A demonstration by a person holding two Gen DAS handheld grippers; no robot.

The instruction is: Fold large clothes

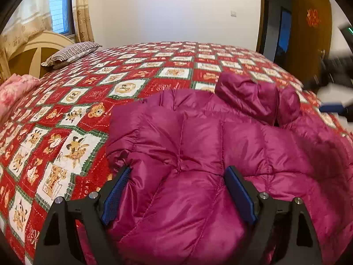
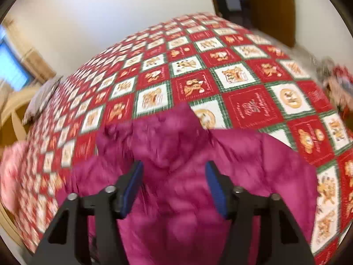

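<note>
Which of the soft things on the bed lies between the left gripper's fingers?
The magenta puffer jacket; the striped pillow and pink bedding lie far off by the headboard.

Home bedroom, bed (image 1: 154, 70) under patchwork quilt, striped pillow (image 1: 70, 53), curtained window (image 1: 58, 6), wooden door (image 1: 313, 33)

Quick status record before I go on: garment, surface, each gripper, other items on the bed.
garment: magenta puffer jacket, lying spread on the bed, hood bunched at its far side
surface: red patchwork bedspread with bear squares
left gripper: open, jaws wide over the jacket's near part, no pinch seen
right gripper: open above the jacket, image blurred
other items: striped pillow near the headboard; pink bedding at the bed's edge
</note>
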